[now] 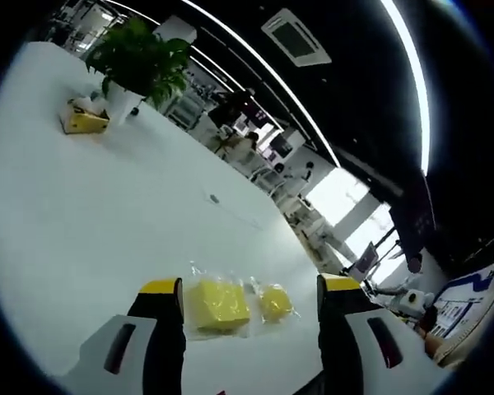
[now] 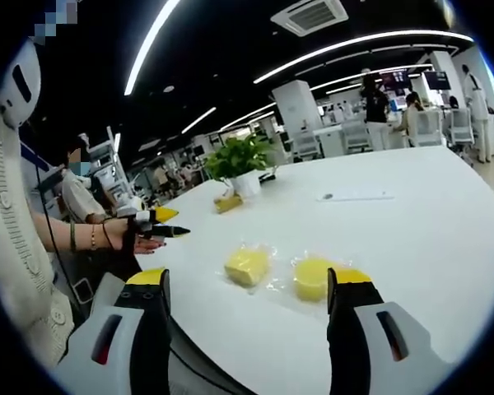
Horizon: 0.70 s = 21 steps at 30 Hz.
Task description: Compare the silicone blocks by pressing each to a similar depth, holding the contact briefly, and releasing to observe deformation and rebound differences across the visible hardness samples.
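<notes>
Two yellow silicone blocks lie side by side on the white table (image 1: 107, 230), each in a clear plastic bag. In the left gripper view, the squarer block (image 1: 218, 304) and the smaller rounded block (image 1: 274, 302) sit just beyond my left gripper (image 1: 249, 288), which is open and touching neither. In the right gripper view, the squarer block (image 2: 247, 266) and the rounded block (image 2: 313, 277) lie just beyond my open right gripper (image 2: 249, 277), whose right jaw tip overlaps the rounded block's edge. A hand holds the left gripper (image 2: 166, 222) at the table's left edge, pointing toward the blocks.
A potted plant (image 1: 140, 62) and a small yellow box (image 1: 84, 119) stand at the far end of the table. A sheet of paper (image 2: 354, 196) lies past the blocks. A person in a white knit sleeve (image 2: 16, 247) stands at the left. Desks, chairs and people fill the background.
</notes>
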Available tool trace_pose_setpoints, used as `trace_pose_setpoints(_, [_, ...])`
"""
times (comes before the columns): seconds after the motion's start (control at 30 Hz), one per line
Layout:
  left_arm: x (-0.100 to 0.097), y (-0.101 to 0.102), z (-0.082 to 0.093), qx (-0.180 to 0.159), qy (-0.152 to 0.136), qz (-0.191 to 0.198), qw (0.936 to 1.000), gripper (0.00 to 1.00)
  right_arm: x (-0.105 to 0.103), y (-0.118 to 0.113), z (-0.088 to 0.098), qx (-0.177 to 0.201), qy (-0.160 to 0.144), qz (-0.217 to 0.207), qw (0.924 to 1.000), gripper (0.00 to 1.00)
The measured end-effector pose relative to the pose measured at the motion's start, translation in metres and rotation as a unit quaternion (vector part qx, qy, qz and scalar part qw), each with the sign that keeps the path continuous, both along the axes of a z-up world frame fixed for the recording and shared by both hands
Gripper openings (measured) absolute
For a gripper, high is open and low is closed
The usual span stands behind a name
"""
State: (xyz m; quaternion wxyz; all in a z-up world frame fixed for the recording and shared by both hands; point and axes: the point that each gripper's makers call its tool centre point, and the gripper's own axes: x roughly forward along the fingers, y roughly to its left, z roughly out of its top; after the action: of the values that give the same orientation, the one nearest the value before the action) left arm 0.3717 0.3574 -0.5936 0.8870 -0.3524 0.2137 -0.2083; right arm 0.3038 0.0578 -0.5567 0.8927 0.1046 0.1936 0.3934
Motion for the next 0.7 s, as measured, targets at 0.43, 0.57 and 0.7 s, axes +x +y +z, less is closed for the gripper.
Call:
trace_pose_setpoints(0.43, [0.028, -0.008, -0.039, 0.012, 0.026, -0.038, 0.9989, 0.64, 0.013, 0.003, -0.006, -0.010, 0.013, -0.005, 0.9998, 0.72])
trace_pose_setpoints(0.57, [0.038, -0.013, -0.048, 0.013, 0.031, -0.049, 0.9982, 0.64, 0.016, 0.001, -0.008, -0.014, 0.017, -0.010, 0.9997, 0.71])
trace_pose_setpoints(0.7, [0.045, -0.017, -0.060, 0.016, 0.040, -0.064, 0.9970, 0.64, 0.020, 0.000, -0.012, -0.017, 0.023, -0.014, 0.9995, 0.71])
